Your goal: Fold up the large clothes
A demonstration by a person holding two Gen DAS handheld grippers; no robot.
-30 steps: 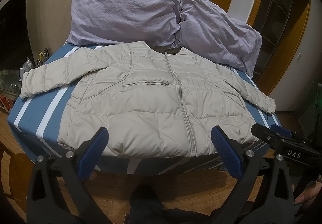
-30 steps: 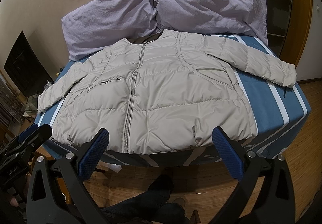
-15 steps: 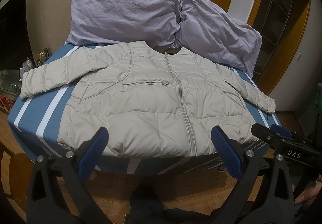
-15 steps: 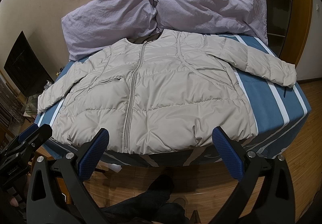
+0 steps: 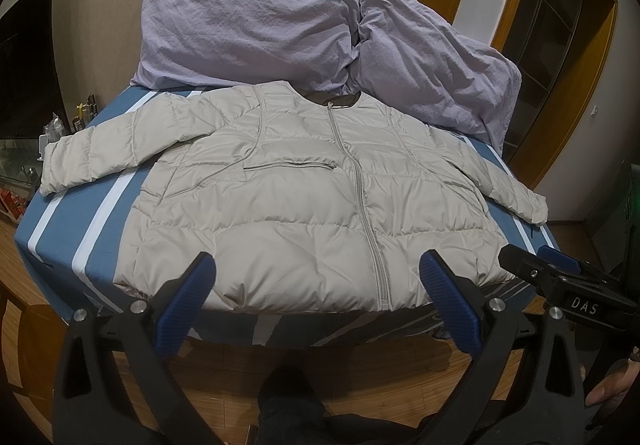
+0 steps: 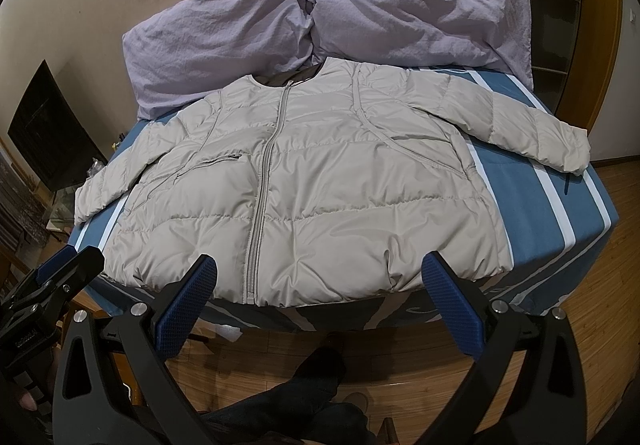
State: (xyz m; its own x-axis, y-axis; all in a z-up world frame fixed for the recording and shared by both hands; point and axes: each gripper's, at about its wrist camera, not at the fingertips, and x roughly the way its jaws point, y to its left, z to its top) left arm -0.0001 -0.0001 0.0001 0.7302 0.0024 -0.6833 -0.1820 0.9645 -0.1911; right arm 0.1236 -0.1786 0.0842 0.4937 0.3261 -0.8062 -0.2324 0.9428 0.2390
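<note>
A beige puffer jacket (image 5: 304, 201) lies flat, front up and zipped, on a blue bed with white stripes (image 5: 76, 229). Both sleeves are spread out to the sides. It also shows in the right wrist view (image 6: 320, 197). My left gripper (image 5: 316, 301) is open and empty, held in the air before the jacket's hem. My right gripper (image 6: 318, 303) is open and empty, also just short of the hem. The right gripper shows at the right edge of the left wrist view (image 5: 560, 285). The left gripper shows at the left edge of the right wrist view (image 6: 48, 285).
Two purple pillows (image 5: 248, 33) (image 5: 436, 61) lean at the head of the bed. A wooden floor (image 5: 360, 361) lies below the bed's near edge. A wooden door frame (image 5: 556, 65) stands at the right. A dark screen (image 6: 48, 137) and cluttered shelf stand at the left.
</note>
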